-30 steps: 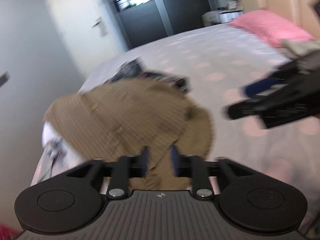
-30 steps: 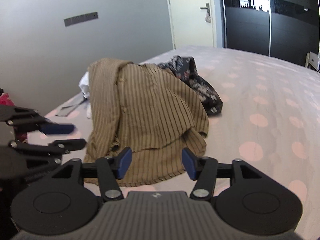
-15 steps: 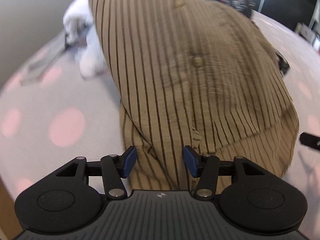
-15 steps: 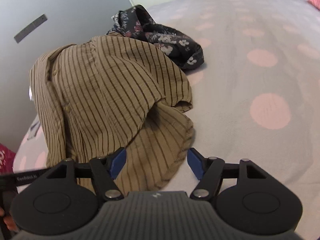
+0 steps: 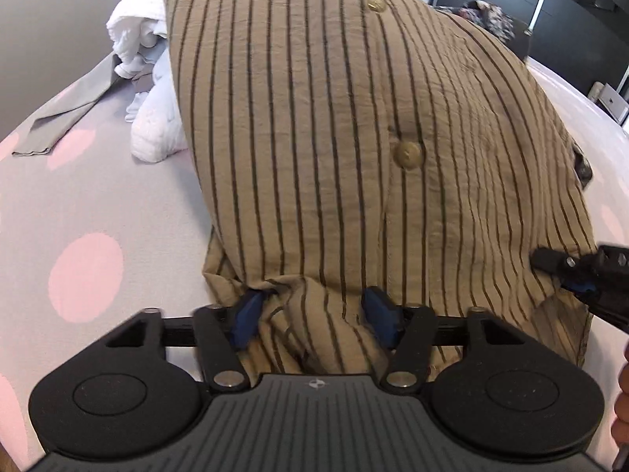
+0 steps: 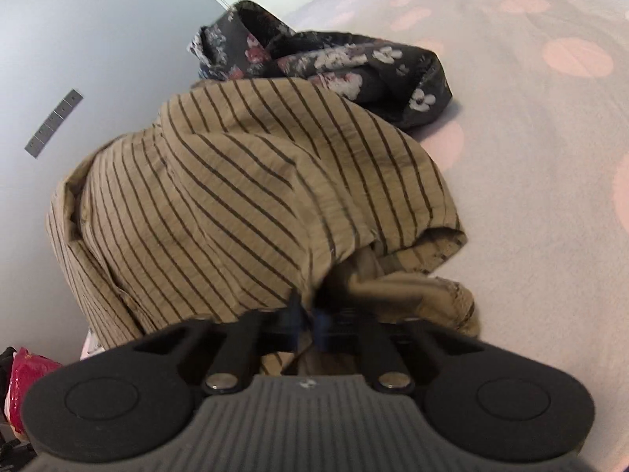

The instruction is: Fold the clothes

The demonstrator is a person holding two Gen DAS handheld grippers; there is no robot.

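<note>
The striped shirt (image 5: pixel 334 149) lies heaped on the bed (image 5: pixel 78 204). The left gripper (image 5: pixel 310 314) is closing, its hem bunched between the pads; the right gripper (image 6: pixel 306 320) is pressed together, pinching the shirt's edge. Beyond it lie a floral garment (image 6: pixel 354 63) and a white cloth (image 5: pixel 145 78).

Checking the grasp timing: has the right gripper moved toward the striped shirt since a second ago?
Yes. The right gripper has come forward and down to the striped shirt on the bed, now shut on its hem.

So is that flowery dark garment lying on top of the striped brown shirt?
No, the floral garment lies behind the striped brown shirt on the bed, with the shirt's bulge overlapping its near edge.
</note>
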